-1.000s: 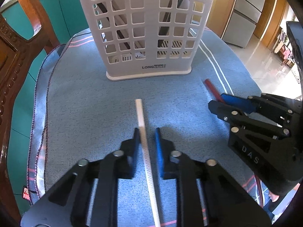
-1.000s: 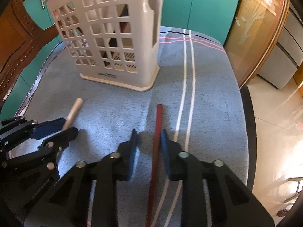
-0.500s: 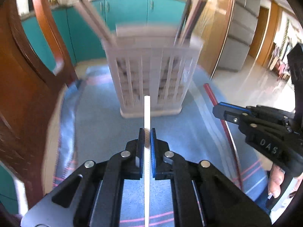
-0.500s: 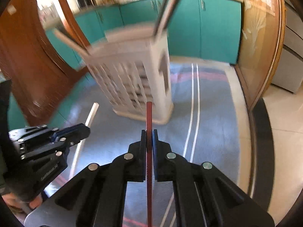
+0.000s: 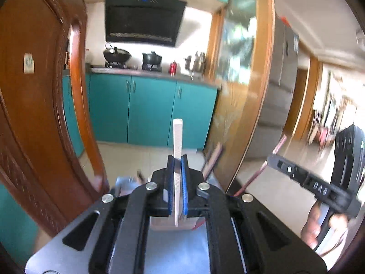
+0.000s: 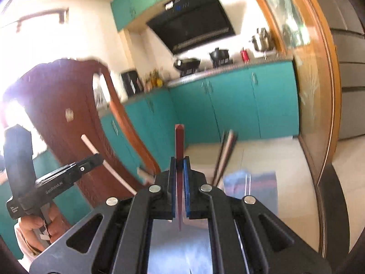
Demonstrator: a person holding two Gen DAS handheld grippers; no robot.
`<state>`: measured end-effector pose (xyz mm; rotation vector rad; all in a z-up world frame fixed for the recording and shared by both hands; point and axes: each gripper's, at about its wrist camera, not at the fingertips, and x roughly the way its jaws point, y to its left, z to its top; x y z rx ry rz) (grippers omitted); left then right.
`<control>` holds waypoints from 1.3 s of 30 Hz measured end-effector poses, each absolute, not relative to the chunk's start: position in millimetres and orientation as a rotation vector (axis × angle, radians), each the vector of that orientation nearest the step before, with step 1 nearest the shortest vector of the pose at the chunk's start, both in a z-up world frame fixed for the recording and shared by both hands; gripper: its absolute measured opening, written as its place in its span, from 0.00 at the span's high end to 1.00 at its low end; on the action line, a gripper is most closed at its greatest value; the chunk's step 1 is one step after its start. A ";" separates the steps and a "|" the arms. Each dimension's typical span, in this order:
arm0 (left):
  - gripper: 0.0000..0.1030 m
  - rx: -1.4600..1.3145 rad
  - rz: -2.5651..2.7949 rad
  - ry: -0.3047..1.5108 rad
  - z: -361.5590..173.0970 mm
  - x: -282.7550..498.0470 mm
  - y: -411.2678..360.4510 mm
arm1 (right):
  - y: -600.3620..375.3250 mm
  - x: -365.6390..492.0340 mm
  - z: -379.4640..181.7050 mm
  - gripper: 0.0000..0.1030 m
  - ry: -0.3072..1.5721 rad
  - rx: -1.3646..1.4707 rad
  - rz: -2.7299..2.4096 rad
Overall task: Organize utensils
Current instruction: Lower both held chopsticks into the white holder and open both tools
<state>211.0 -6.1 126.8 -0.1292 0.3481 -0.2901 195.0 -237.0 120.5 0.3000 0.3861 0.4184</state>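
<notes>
My left gripper [image 5: 177, 159] is shut on a white chopstick [image 5: 177, 137] and holds it raised, pointing up and forward. My right gripper [image 6: 179, 161] is shut on a dark red chopstick [image 6: 179, 141], raised the same way. Each gripper shows in the other's view: the right one [image 5: 271, 158] with its red stick [image 5: 279, 147], the left one [image 6: 99, 157] with its white stick [image 6: 89, 143]. The white utensil basket [image 5: 123, 187] lies low behind the left fingers, mostly hidden, with several sticks [image 5: 214, 157] standing in it; these sticks also show in the right wrist view [image 6: 224, 155].
A carved wooden chair back [image 5: 34, 114] rises at the left. Teal kitchen cabinets [image 5: 150, 111] and a stove with pots [image 5: 117, 56] stand behind. A wood-framed glass door [image 5: 241, 91] is at the right. The blue table cloth [image 6: 257, 180] shows low right.
Both grippers closed on their chopsticks on the cloth, then lifted them high and tilted upward. The basket has dropped to the bottom of both views.
</notes>
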 end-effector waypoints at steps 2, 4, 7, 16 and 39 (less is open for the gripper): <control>0.93 -0.169 -0.267 0.294 139.9 221.0 -0.5 | -244.9 199.7 134.4 0.94 0.327 0.323 0.404; 0.93 -0.198 -0.247 0.260 144.3 233.1 4.6 | -249.5 207.4 142.9 0.94 0.279 0.341 0.353; 0.93 -0.239 -0.201 0.214 141.4 251.8 11.1 | -253.0 223.2 142.0 0.94 0.226 0.346 0.278; 0.93 -0.164 -0.108 0.312 89.8 306.3 -11.3 | -235.1 274.8 89.5 0.94 0.317 0.286 0.174; 0.52 -0.059 -0.148 0.406 30.9 254.3 -26.6 | -231.7 243.2 43.6 0.47 0.375 0.219 0.173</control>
